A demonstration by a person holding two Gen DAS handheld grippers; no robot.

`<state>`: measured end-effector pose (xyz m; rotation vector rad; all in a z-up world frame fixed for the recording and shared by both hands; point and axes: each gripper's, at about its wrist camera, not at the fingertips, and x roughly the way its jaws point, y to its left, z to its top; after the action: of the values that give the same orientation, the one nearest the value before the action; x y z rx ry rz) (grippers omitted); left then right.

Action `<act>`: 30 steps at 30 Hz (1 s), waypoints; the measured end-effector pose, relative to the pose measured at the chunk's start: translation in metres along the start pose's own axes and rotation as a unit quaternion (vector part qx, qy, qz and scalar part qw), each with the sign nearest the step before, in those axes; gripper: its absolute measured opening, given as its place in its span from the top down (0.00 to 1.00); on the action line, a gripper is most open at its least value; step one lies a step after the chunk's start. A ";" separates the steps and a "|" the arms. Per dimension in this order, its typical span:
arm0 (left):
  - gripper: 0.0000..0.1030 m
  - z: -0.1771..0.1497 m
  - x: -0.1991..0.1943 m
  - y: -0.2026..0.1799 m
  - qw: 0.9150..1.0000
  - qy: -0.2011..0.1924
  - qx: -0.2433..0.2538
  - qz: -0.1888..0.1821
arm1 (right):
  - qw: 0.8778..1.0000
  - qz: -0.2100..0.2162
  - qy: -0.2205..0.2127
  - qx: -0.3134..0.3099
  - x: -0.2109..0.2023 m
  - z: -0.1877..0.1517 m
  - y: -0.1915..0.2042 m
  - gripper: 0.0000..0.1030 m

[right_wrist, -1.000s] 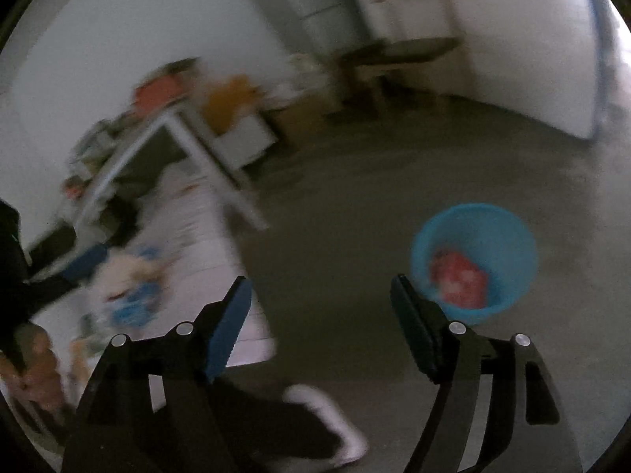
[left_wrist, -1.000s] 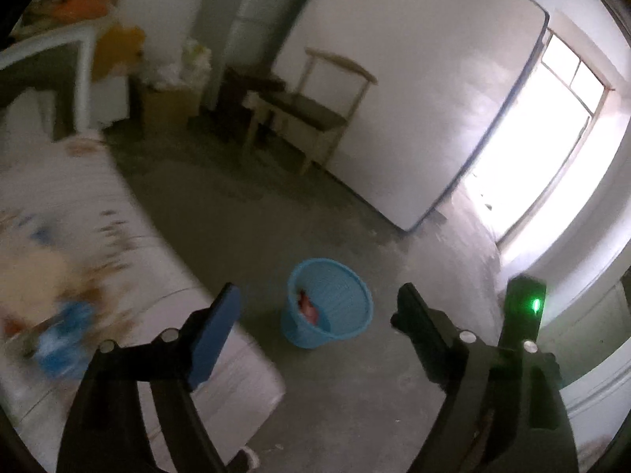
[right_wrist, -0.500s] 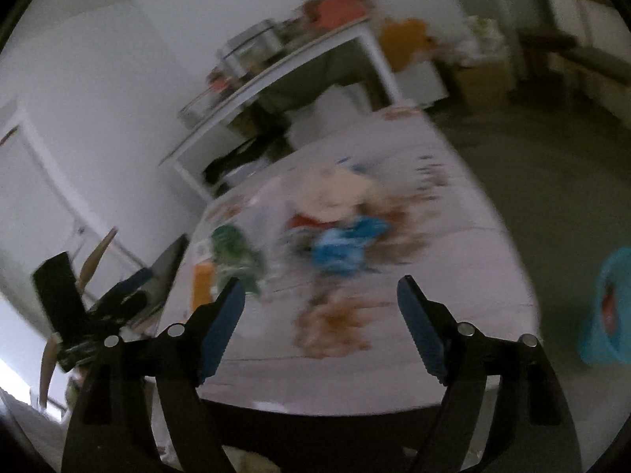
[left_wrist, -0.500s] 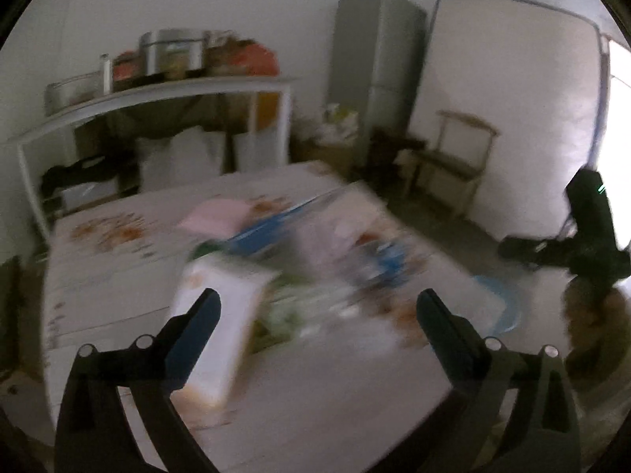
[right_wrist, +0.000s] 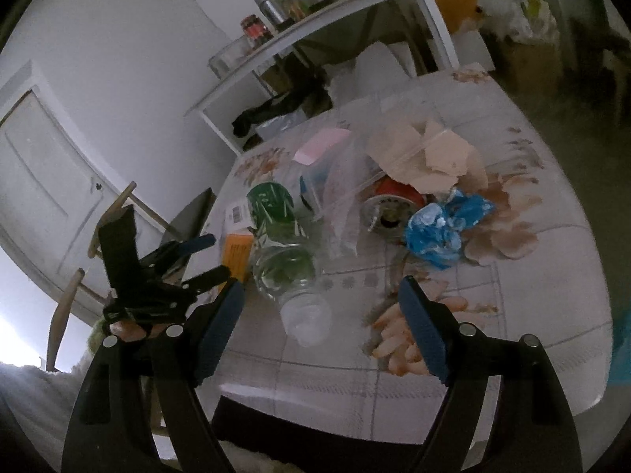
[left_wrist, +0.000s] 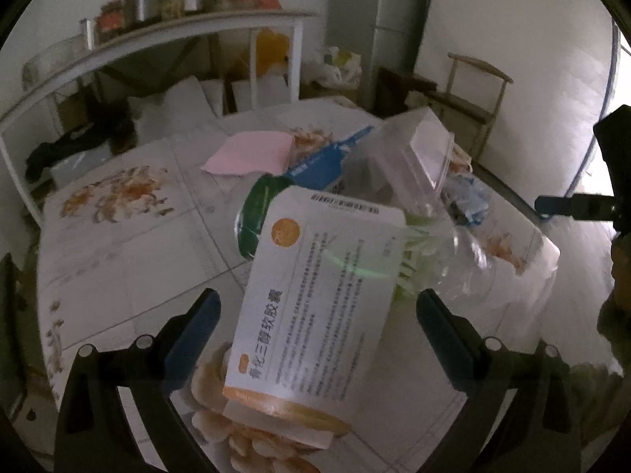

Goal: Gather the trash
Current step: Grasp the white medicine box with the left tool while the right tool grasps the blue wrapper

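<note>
Two grippers, both spread and holding nothing: left gripper (left_wrist: 315, 315), jaws just opened wider, brackets a white medicine box (left_wrist: 315, 299) near the table (right_wrist: 552, 315) edge, long axis running away. Right gripper (right_wrist: 321, 307) faces a bottle (right_wrist: 284, 252), cap toward it.

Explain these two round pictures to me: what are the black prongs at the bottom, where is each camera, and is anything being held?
There is no robot arm: a person carries a two-finger gripper in each hand, with a wide-angle camera on each looking along the fingers. The prongs are those fingers.

The left camera shows the left gripper wide open around a white carton, not squeezing it.

The right camera shows the right gripper open over a clear plastic bottle. It holds nothing.

On the flowered table lie rubbish: a crumpled blue wrapper, a red can, torn cardboard, a pink paper and a clear plastic bag.
</note>
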<state>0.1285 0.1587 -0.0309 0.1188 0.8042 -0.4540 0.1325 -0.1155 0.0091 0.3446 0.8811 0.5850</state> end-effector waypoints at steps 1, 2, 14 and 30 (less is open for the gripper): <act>0.06 0.000 0.005 0.002 1.000 0.009 0.000 -0.008 | 1.000 0.002 0.002 0.001 0.001 0.001 0.000 0.25; 0.06 0.001 0.007 0.003 1.000 0.014 0.000 -0.012 | 1.000 0.004 0.003 0.002 0.004 0.003 0.001 0.25; 0.21 -0.005 0.018 -0.001 1.000 0.023 -0.004 -0.015 | 1.000 0.009 0.000 0.015 0.005 0.018 -0.008 0.25; 0.23 -0.026 0.001 -0.013 0.996 0.044 -0.064 0.039 | 0.994 -0.078 0.016 0.078 0.030 0.028 -0.050 0.31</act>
<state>0.1062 0.1536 -0.0483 0.0506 0.9091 -0.3236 0.1864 -0.1385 -0.0182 0.4036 0.9768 0.3784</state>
